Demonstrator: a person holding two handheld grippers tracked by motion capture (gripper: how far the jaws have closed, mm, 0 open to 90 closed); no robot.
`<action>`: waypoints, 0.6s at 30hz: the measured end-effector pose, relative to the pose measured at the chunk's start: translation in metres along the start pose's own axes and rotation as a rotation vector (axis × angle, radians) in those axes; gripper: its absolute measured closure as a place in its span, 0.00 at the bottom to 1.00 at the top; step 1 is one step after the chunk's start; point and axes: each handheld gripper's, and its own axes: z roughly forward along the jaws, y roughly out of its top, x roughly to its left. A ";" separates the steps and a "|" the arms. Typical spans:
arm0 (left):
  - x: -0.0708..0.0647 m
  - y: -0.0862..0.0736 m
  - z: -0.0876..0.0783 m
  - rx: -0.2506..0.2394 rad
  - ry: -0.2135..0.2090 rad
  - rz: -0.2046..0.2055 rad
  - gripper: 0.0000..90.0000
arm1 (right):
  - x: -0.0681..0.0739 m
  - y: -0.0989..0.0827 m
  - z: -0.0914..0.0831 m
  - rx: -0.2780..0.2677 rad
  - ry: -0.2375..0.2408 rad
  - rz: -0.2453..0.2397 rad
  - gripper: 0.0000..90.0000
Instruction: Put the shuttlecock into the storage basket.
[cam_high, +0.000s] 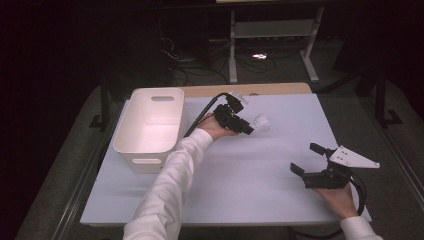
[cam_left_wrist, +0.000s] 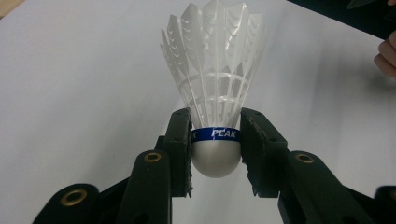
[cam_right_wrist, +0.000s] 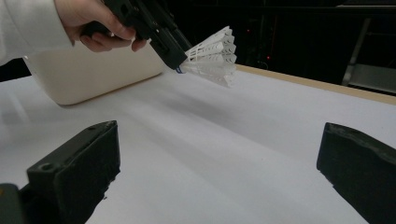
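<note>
You can read one word: "PEAK", in white letters on the blue band round the shuttlecock, just above its rounded cork. That band sits right between the jaws of your left tool.

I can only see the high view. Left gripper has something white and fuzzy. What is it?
Observer: A white shuttlecock, pinched at its cork by the left gripper.
Operator: Any writing on it?
Observer: Yes, a blue band round the cork reads PEAK.
Operator: Is it touching the table?
Observer: No; the right gripper view shows it held above the white table sheet.
Operator: And the right gripper?
Observer: The right gripper has its jaws wide apart with nothing between.
</note>
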 end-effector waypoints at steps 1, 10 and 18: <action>-0.002 0.000 -0.001 -0.002 0.002 -0.004 0.72 | 0.000 0.000 0.000 -0.001 -0.003 0.000 0.00; -0.013 0.004 -0.016 -0.035 0.004 0.016 0.72 | -0.002 -0.002 0.003 0.013 -0.009 0.012 0.00; -0.016 0.005 -0.031 -0.043 0.001 0.017 0.72 | -0.003 -0.002 0.004 0.015 -0.011 0.023 0.00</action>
